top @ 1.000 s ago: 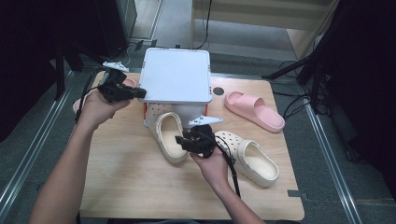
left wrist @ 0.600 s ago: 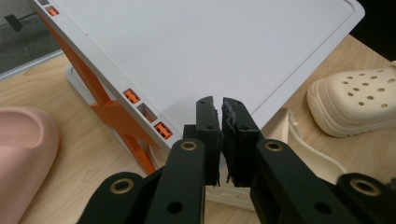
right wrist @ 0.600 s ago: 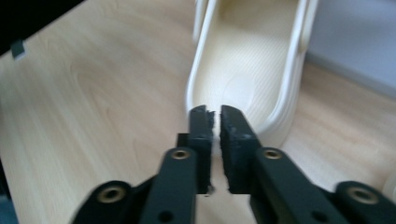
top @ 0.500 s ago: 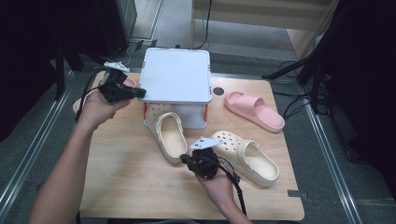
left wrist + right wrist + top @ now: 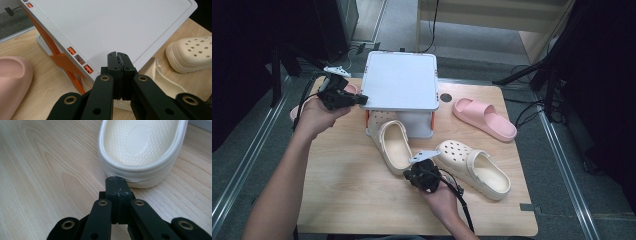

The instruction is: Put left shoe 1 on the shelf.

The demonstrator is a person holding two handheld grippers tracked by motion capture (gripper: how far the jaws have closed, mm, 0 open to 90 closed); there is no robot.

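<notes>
A white bin with a flat lid (image 5: 401, 80) stands at the table's back middle. My left gripper (image 5: 361, 100) is at the lid's left edge. In the left gripper view its jaws are shut (image 5: 118, 57), with the tips lying over the lid (image 5: 120, 22) and nothing seen between them. One cream clog (image 5: 394, 145) lies in front of the bin with its toe against the bin's wall. My right gripper (image 5: 411, 174) sits low at that clog's heel. Its jaws are shut and empty (image 5: 117, 182), just short of the heel rim (image 5: 140, 167).
A second cream clog (image 5: 474, 167) lies to the right of my right hand. At the back right lies a pink slide (image 5: 484, 117), and another pink slide (image 5: 12, 75) is by my left hand. The wooden table (image 5: 342, 190) has bare room at the near left.
My right hand has drawn back from the clog's heel toward the near edge and sunk lower. The left hand stays at the lid's edge.
</notes>
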